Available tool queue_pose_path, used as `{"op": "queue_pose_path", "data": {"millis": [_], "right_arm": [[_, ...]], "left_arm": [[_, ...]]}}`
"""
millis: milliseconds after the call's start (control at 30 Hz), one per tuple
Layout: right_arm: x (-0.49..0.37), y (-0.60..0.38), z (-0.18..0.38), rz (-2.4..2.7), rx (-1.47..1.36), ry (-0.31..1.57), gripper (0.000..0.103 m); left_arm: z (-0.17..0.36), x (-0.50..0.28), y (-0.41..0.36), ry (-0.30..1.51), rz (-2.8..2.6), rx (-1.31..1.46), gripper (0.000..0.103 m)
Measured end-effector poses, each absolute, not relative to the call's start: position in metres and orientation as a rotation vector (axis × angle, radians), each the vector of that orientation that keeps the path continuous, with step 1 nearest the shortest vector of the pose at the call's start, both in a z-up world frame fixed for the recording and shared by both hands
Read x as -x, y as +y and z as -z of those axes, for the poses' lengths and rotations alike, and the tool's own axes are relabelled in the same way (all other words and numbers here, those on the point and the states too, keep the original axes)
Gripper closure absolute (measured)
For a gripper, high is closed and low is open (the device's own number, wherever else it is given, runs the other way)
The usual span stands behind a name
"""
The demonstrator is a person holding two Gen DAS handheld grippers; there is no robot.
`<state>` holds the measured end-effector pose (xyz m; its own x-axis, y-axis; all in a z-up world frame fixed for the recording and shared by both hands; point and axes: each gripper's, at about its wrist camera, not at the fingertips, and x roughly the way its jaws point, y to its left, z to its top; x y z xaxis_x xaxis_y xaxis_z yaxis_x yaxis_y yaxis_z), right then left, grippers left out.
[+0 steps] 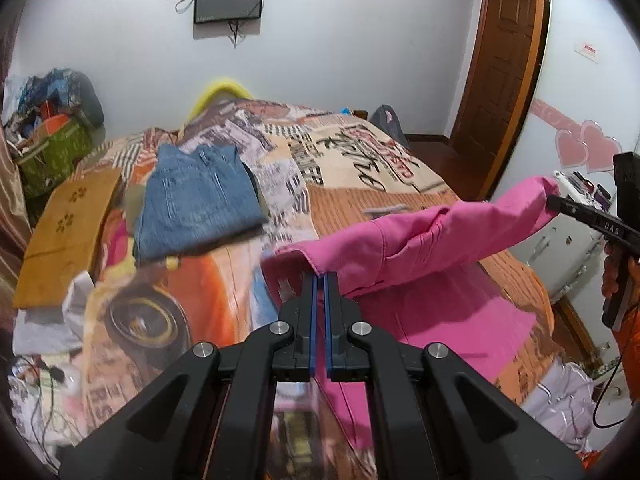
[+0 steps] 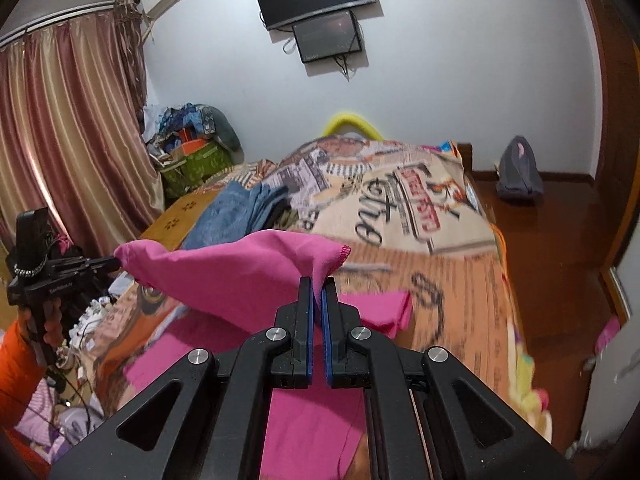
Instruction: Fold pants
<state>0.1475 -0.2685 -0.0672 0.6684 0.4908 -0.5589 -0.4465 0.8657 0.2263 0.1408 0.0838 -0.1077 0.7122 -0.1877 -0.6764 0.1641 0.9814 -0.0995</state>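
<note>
Pink pants (image 1: 424,236) hang stretched between my two grippers above the bed; the rest lies on the bedspread below. My left gripper (image 1: 320,280) is shut on one end of the raised edge. My right gripper (image 2: 319,284) is shut on the other end of the pink pants (image 2: 240,268). The right gripper (image 1: 558,200) also shows at the right edge of the left wrist view, and the left gripper (image 2: 116,262) at the left of the right wrist view. Both hold the fabric lifted and taut.
Folded blue jeans (image 1: 200,204) lie on the patterned bedspread (image 1: 360,152) farther back. A brown board (image 1: 64,236) lies at the bed's left side. Clutter boxes (image 1: 52,136) stand in the corner. A wooden door (image 1: 500,72) and a grey backpack (image 2: 518,170) are at the right.
</note>
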Motion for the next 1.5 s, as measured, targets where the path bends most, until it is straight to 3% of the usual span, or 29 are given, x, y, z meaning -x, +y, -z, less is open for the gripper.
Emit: {"op": "queue_pose_path", "data": {"millis": [733, 1167, 1267, 1400, 1500], "right_arm": [[-0.089, -0.283, 0.164, -0.461, -0.114, 0.896, 0.099], [-0.090, -0.294, 0.137, -0.319, -0.023, 0.849, 0.095], [-0.092, -0.288, 0.123, -0.342, -0.016, 0.805, 0.094], [-0.100, -0.268, 0.119, -0.402, -0.027, 0.784, 0.084], [-0.105, -0.251, 0.130, -0.436, -0.021, 0.804, 0.082]], "left_arm": [[0.181, -0.092, 0.074, 0.945, 0.231, 0.095, 0.101], [0.133, -0.093, 0.082, 0.823, 0.103, 0.034, 0.100], [0.123, -0.103, 0.072, 0.795, 0.127, 0.021, 0.095], [0.133, -0.121, 0.047, 0.835, 0.191, 0.002, 0.091], [0.151, -0.128, 0.030, 0.885, 0.219, -0.017, 0.091]]}}
